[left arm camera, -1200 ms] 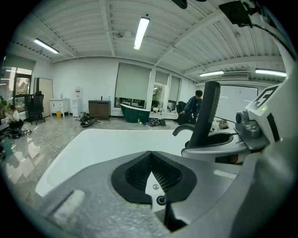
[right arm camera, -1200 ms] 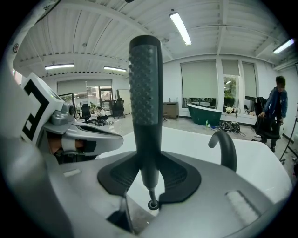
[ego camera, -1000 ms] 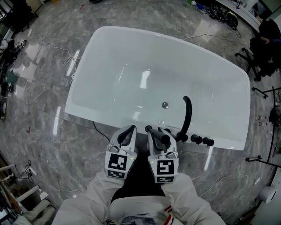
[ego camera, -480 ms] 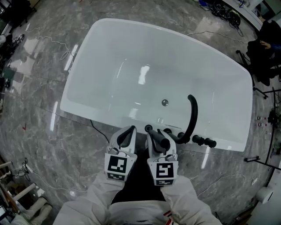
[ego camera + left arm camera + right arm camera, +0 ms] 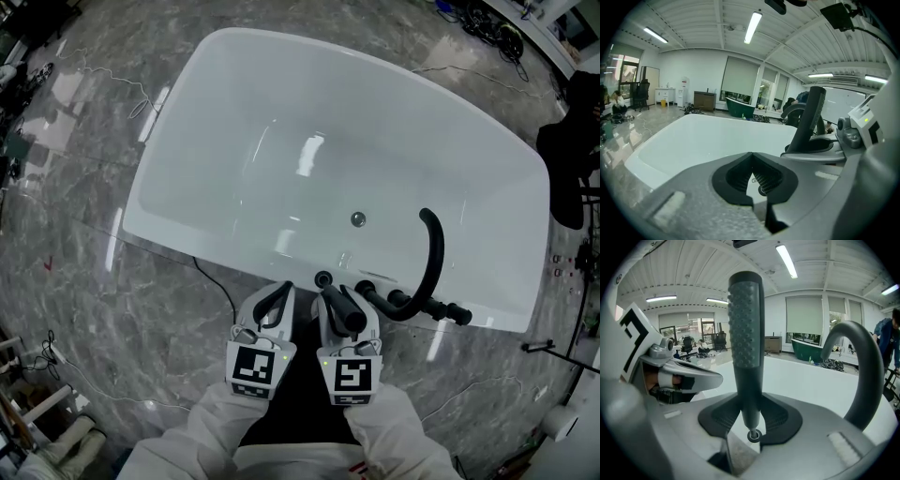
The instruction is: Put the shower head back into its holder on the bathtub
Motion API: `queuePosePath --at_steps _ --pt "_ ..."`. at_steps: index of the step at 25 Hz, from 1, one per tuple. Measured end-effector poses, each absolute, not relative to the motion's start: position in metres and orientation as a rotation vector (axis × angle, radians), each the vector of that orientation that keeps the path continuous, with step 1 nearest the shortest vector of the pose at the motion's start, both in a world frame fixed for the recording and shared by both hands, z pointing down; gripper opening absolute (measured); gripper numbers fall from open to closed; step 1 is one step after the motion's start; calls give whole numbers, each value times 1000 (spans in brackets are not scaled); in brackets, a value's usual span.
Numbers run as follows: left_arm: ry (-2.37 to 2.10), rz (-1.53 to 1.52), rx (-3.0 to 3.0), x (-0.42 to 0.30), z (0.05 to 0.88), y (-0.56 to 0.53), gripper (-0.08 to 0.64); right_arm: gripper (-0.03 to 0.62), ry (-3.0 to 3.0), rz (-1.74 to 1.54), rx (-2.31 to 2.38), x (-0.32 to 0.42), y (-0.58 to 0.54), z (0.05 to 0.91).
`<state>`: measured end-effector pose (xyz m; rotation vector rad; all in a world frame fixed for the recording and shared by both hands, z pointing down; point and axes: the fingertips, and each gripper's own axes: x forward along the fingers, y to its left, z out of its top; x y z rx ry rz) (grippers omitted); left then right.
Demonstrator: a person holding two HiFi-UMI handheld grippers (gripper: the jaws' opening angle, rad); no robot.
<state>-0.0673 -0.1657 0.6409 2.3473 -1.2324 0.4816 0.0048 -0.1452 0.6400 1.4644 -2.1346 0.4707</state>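
Plainly the job is unfinished: our right gripper (image 5: 341, 300) is clamped on the black shower head (image 5: 352, 319), which sits just short of the holder (image 5: 323, 279), a small dark ring on the bathtub (image 5: 178, 141) rim. What is left, we judge, is lining the handle's narrow end up with the holder and seating it. Our left gripper (image 5: 276, 294), just left of the holder, has its jaws together on nothing. Only the right gripper view shows the pads pinching the handle low down; only the head view shows the curved spout (image 5: 433, 253) right of the holder
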Motion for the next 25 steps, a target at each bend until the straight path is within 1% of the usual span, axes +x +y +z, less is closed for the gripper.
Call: queuePosePath --at_steps 25 --pt "-1225 522 2334 -58 685 -172 -2 138 -2094 500 1428 12 -149 699"
